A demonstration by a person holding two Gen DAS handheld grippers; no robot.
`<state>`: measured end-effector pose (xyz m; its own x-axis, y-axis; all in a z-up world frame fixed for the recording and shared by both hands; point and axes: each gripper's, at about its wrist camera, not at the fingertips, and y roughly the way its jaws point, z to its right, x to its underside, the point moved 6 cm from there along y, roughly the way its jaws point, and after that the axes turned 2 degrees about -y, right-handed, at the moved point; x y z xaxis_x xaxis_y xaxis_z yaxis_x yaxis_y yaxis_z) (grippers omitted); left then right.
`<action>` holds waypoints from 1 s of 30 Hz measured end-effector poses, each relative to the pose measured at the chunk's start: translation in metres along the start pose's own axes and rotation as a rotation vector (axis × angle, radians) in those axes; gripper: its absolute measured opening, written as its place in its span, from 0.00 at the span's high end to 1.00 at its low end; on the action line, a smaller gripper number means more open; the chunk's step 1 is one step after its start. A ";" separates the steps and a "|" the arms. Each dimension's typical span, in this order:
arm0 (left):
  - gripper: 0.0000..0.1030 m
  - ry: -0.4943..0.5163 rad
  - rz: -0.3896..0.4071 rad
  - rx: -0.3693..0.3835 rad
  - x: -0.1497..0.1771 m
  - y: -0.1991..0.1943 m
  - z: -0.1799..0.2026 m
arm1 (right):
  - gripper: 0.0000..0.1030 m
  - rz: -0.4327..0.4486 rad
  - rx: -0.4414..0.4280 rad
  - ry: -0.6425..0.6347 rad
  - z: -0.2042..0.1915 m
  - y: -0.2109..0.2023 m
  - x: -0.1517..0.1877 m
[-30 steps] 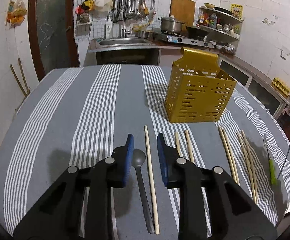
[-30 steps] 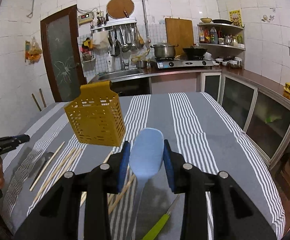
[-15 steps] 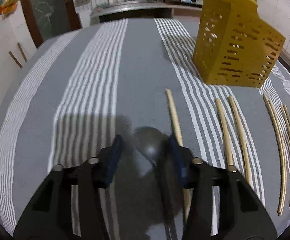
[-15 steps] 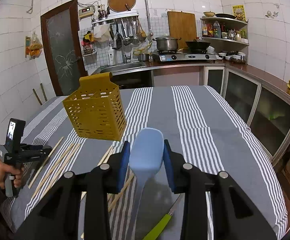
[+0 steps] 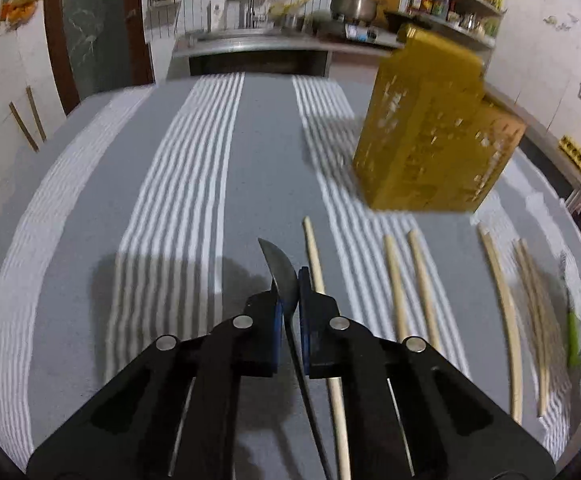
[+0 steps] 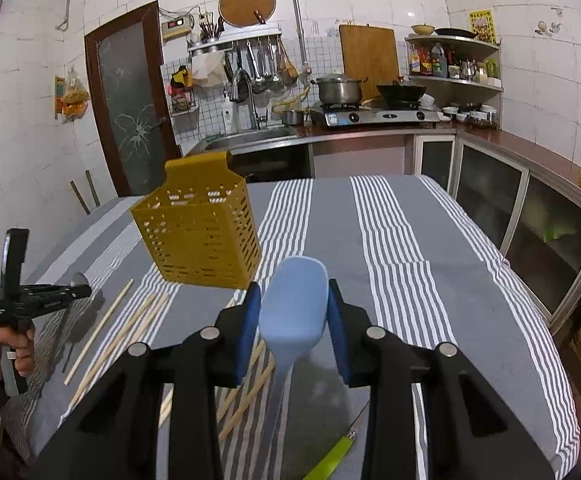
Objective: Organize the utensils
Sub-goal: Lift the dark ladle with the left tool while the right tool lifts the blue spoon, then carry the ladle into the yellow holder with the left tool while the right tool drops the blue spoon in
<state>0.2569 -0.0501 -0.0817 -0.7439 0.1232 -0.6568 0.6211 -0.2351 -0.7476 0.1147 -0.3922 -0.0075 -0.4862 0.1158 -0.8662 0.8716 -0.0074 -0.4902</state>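
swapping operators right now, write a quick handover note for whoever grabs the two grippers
Left gripper: shut on the metal spoon, bowl edge-on, lifted off the cloth.
Right gripper: shut on the blue spatula, held in the air.
Yellow utensil basket: upright on the striped tablecloth, nothing visible inside.
Left: drop both in, then the chopsticks and green-handled fork lying on the cloth.

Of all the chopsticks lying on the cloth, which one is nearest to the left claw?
The single chopstick just right of the left claw, which is shut on the metal spoon. It passes under the claw's right finger; the other chopsticks lie farther right.
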 end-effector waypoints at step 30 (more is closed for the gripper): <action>0.94 0.049 0.223 0.040 -0.041 -0.081 0.038 | 0.68 0.116 -0.027 -0.039 -0.014 -0.031 -0.034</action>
<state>0.2278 -0.0729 0.0098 -0.5755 0.1103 -0.8103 0.7582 -0.2993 -0.5792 0.1050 -0.3822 0.0381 -0.3838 0.0770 -0.9202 0.9231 0.0080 -0.3844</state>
